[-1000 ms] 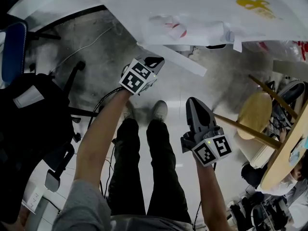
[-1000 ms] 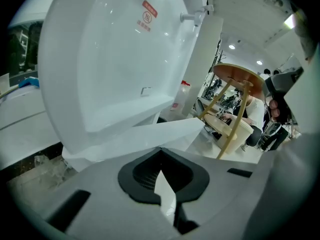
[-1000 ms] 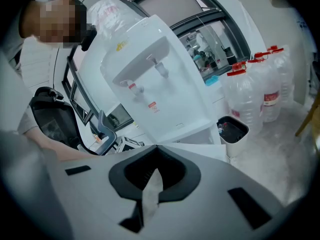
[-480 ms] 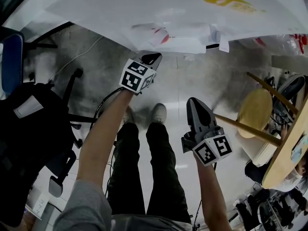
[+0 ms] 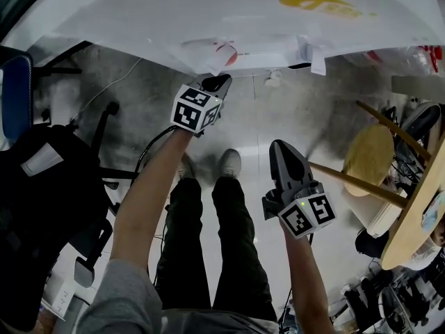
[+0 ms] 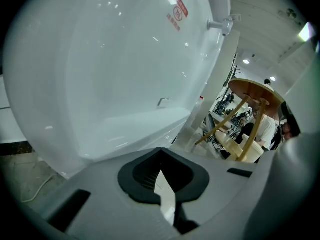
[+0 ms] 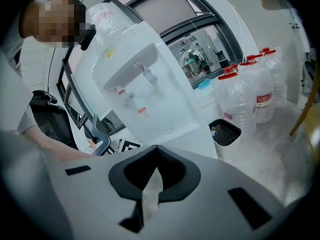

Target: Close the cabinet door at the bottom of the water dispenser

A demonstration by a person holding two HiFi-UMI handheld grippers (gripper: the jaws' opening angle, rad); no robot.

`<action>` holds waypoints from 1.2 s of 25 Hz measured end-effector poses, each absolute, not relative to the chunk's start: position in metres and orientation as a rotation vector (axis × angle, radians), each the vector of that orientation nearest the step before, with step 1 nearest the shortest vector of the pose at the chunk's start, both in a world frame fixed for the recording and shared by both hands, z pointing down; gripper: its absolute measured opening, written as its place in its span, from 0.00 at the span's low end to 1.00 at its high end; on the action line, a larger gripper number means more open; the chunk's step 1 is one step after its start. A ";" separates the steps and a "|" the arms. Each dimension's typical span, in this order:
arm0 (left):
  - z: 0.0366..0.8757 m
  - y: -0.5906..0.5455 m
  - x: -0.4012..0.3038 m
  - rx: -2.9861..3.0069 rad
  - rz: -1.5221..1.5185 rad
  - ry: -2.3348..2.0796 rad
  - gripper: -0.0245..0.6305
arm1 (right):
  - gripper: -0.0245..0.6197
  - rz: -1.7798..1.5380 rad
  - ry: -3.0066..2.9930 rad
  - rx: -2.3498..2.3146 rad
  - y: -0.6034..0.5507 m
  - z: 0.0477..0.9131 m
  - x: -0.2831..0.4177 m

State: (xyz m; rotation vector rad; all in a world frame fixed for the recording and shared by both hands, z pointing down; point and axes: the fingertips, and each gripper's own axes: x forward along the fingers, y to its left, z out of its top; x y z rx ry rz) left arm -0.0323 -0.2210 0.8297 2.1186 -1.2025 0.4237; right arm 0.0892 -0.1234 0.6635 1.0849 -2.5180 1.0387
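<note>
The white water dispenser (image 5: 229, 19) fills the top of the head view, with a yellow logo and a red label on it. Its bottom cabinet door (image 5: 259, 63) lies almost flush with the body. My left gripper (image 5: 217, 83) is shut and empty, its tip right at the door's lower edge; I cannot tell if it touches. The left gripper view is filled with the white front, the taps (image 6: 222, 24) above and the door panel (image 6: 140, 126) just beyond the shut left gripper (image 6: 161, 159). My right gripper (image 5: 281, 152) hangs back, shut and empty. From the right gripper (image 7: 156, 156) the whole dispenser (image 7: 145, 84) shows.
A black office chair (image 5: 42, 179) stands at the left, with a cable (image 5: 111, 82) on the floor. A round wooden table (image 5: 368, 162) stands at the right. Water bottles (image 7: 250, 94) and a small bin (image 7: 225, 131) stand beside the dispenser. The person's shoes (image 5: 229, 162) are below the door.
The cabinet door has swung from standing out at an angle to almost flush with the dispenser. My left gripper moved forward with it. The right gripper has stayed where it was.
</note>
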 end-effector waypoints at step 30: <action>0.630 -0.090 -0.033 2.082 0.160 -1.199 0.05 | 0.05 1.170 -2.541 1.119 -0.096 0.608 0.042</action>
